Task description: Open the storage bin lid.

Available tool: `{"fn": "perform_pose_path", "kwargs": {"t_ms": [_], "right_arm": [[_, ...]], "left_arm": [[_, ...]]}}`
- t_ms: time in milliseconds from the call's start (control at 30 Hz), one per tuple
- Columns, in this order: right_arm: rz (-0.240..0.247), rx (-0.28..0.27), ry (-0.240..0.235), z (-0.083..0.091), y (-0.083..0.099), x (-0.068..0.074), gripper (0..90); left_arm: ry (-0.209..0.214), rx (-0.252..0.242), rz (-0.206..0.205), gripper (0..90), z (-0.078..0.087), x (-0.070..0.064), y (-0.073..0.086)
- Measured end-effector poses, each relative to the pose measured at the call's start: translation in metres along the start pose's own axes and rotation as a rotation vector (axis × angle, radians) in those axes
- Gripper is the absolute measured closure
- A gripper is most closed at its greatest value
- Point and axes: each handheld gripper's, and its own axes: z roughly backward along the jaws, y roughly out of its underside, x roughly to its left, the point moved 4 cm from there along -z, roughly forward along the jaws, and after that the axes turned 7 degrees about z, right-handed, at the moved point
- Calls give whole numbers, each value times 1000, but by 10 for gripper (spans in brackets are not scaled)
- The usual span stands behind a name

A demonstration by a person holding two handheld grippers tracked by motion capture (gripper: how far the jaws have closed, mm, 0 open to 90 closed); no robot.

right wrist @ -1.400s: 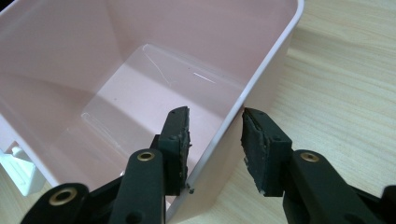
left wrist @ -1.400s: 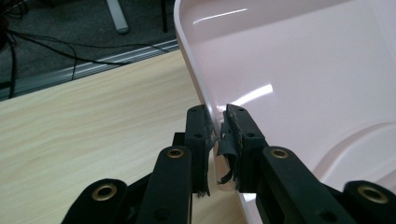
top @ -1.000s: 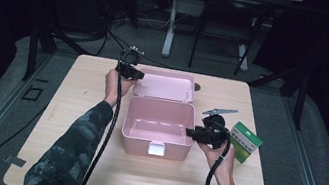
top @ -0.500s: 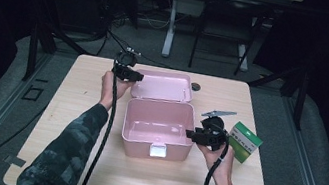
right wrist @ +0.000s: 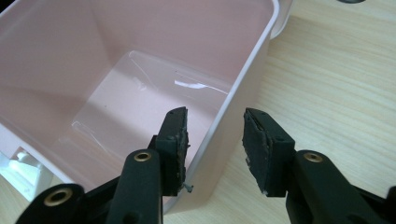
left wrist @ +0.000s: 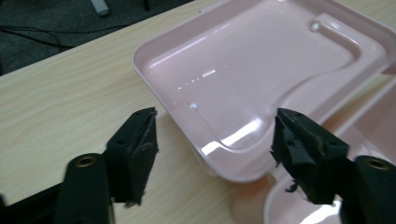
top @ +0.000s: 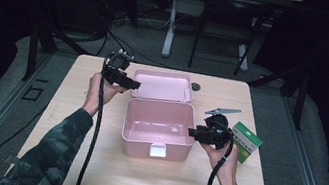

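Done: lid (top: 161,85) lies back, box (top: 158,128) empty
Left gripper (left wrist: 215,154): I hold it spread at lid's corner
Right gripper (right wrist: 215,151): parted, straddling box wall
Left: packing green carton (top: 245,142)

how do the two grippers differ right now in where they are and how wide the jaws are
The left gripper hovers at the corner of the open lid, jaws spread wide. The right gripper straddles the right wall of the pink box, one jaw inside and one outside, jaws narrower. Both are open and hold nothing.
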Motion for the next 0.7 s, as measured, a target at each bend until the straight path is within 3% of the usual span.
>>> {"fn": "perform_pose_path", "kwargs": {"t_ms": [133, 433, 700], "right_arm": [[7, 3, 0, 3, -1, 0, 570], [35, 31, 0, 16, -2, -3, 423], [88, 71, -10, 29, -3, -4, 293]], "left_arm": [[21, -3, -21, 213, 14, -2, 11], [12, -3, -89, 138, 41, -11, 47], [-12, 20, -101, 71, 50, -6, 82]]}}
